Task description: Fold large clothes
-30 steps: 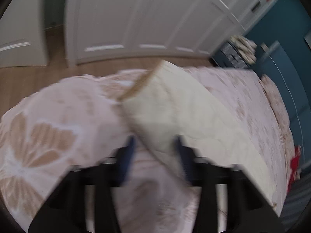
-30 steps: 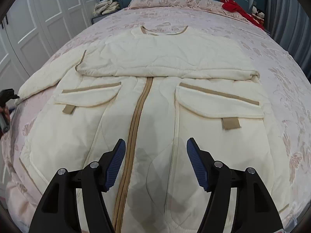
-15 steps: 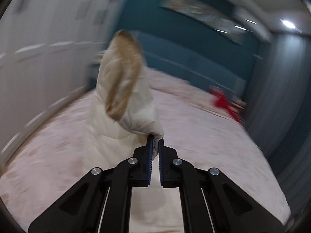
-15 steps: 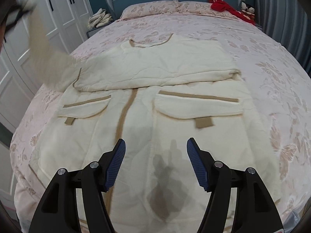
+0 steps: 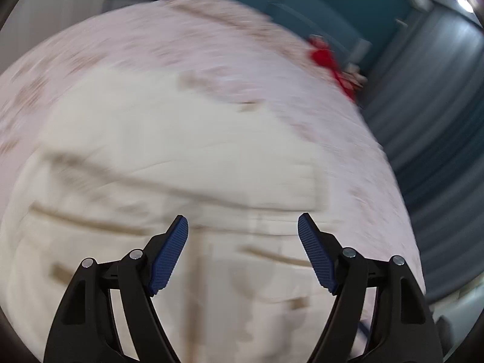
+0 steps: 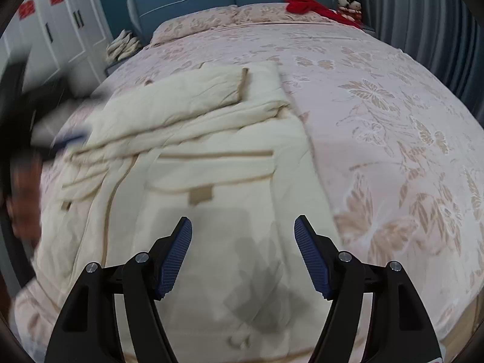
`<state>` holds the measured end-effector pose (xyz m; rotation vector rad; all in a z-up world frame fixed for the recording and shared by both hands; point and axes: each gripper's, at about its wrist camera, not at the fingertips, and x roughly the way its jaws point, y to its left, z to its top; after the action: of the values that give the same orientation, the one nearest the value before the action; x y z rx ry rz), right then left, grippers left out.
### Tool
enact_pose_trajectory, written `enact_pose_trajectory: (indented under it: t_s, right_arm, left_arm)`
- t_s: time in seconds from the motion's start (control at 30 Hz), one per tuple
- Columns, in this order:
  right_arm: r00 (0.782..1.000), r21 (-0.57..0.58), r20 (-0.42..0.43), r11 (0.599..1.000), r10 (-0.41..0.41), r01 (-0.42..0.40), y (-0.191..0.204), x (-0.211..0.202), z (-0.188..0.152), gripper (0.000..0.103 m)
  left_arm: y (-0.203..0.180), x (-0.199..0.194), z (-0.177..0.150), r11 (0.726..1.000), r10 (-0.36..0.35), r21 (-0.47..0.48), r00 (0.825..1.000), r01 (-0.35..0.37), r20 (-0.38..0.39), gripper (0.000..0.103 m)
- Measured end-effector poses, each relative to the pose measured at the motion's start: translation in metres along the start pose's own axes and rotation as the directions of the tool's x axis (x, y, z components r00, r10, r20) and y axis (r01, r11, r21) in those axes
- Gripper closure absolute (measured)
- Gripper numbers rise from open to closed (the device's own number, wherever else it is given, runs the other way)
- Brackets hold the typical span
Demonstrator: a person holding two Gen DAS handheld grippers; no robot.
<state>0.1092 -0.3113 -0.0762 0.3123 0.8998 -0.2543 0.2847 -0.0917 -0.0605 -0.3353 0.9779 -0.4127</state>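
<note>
The sleeve [image 6: 181, 96] that the left tongs [image 5: 242, 254] held up in the air a moment ago now lies folded across the chest of the cream coat [image 6: 211, 181], its tan cuff toward the middle of the bed [image 6: 378, 106]. The left tongs have just been opening and now stand apart with nothing between them, above the coat's front; that view is blurred. The right tongs [image 6: 243, 254] have opened slightly further and also stand apart, empty, over the coat's lower part near a pocket flap [image 6: 211, 166]. The coat lies spread front up on the flowered bedspread, toward the left side of the bed. A red garment [image 6: 314, 6] lies by the pillows at the headboard.
</note>
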Motion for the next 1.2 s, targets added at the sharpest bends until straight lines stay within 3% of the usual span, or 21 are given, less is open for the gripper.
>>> enact_pose_trajectory:
  t_s: [0.17,0.37,0.57,0.77,0.83,0.9,0.93,1.0,1.1,1.2]
  right_arm:
    - [0.998,0.063,0.024,0.997,0.05,-0.051,-0.007,0.022,0.036,0.034]
    - [0.994,0.151,0.077,0.984,0.08,-0.091,-0.007,0.058,0.09,0.034]
    - [0.993,0.191,0.087,0.977,0.078,-0.093,-0.005,0.092,0.134,0.034]
    - [0.993,0.223,0.034,0.968,0.109,-0.114,-0.003,0.127,0.149,0.034]
    - [0.992,0.231,0.012,0.965,0.124,-0.123,0.0,0.137,0.149,0.036]
    - [0.99,0.224,-0.003,0.965,0.139,-0.135,0.007,0.145,0.15,0.058]
    - [0.989,0.216,-0.018,0.966,0.15,-0.142,0.011,0.15,0.151,0.062]
    - [0.987,0.195,-0.025,0.969,0.162,-0.154,0.021,0.152,0.154,0.085]
    - [0.984,0.129,0.02,0.975,0.179,-0.18,0.039,0.136,0.168,0.089]
    - [0.975,0.029,0.118,0.981,0.189,-0.193,0.06,0.099,0.192,0.09]
  left_arm:
    - [0.097,-0.015,0.032,0.975,0.096,-0.204,0.995,-0.088,0.03,0.031]
    - [0.159,-0.025,0.049,0.93,0.129,-0.355,0.989,-0.096,0.069,0.031]
    - [0.201,-0.008,0.055,0.869,0.099,-0.492,0.992,-0.045,0.083,0.032]
    - [0.22,0.01,0.063,0.836,0.1,-0.548,0.991,-0.038,0.084,0.034]
    - [0.223,0.015,0.066,0.831,0.11,-0.554,0.992,-0.054,0.069,0.041]
    - [0.224,0.02,0.07,0.839,0.122,-0.539,0.992,-0.078,0.046,0.055]
    - [0.225,0.022,0.072,0.841,0.131,-0.533,0.991,-0.093,0.035,0.058]
    - [0.224,0.022,0.075,0.846,0.147,-0.522,0.989,-0.113,0.025,0.075]
    - [0.22,0.015,0.083,0.86,0.167,-0.494,0.985,-0.129,0.033,0.086]
    - [0.21,0.0,0.091,0.881,0.177,-0.457,0.982,-0.125,0.073,0.089]
